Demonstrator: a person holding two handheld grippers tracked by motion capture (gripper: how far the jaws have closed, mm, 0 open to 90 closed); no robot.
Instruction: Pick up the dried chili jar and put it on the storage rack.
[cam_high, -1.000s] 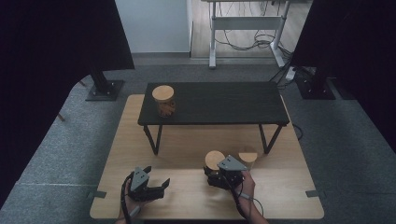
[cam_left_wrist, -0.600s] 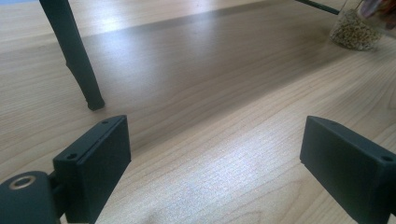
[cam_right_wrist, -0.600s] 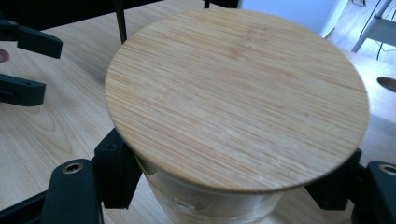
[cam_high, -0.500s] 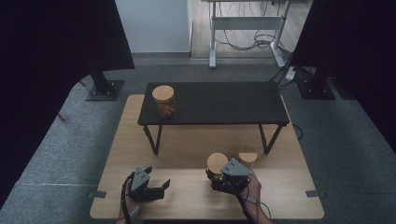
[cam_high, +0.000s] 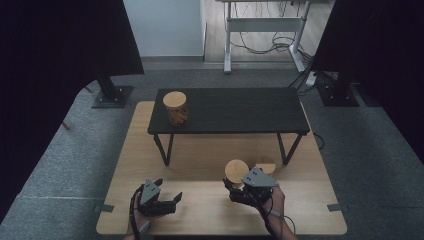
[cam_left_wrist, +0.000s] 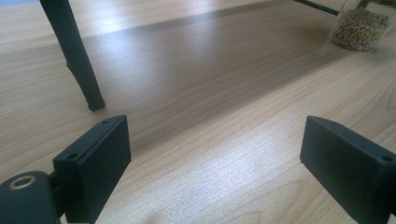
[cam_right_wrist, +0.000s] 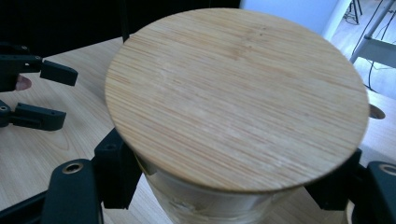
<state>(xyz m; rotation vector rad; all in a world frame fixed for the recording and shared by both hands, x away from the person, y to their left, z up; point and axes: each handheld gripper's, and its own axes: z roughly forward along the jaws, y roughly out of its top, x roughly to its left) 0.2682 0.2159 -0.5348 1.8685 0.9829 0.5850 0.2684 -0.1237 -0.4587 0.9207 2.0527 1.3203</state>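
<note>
A clear jar with a round bamboo lid sits between my right gripper's black jaws, which press its glass body from both sides. In the high view this jar is at the front right of the wooden table, with the right gripper behind it. My left gripper rests at the front left, open and holding nothing. Its own view shows the left gripper with jaws wide apart over bare wood. A second lidded jar stands on the left end of the black low table.
Another bamboo-topped jar sits just right of the held one, near the black table's right leg. The left gripper view shows a black table leg and a jar base with grainy contents. The wooden table stands on grey carpet.
My right gripper and the jar in it have shifted slightly to the right. The left gripper has stayed in place.
</note>
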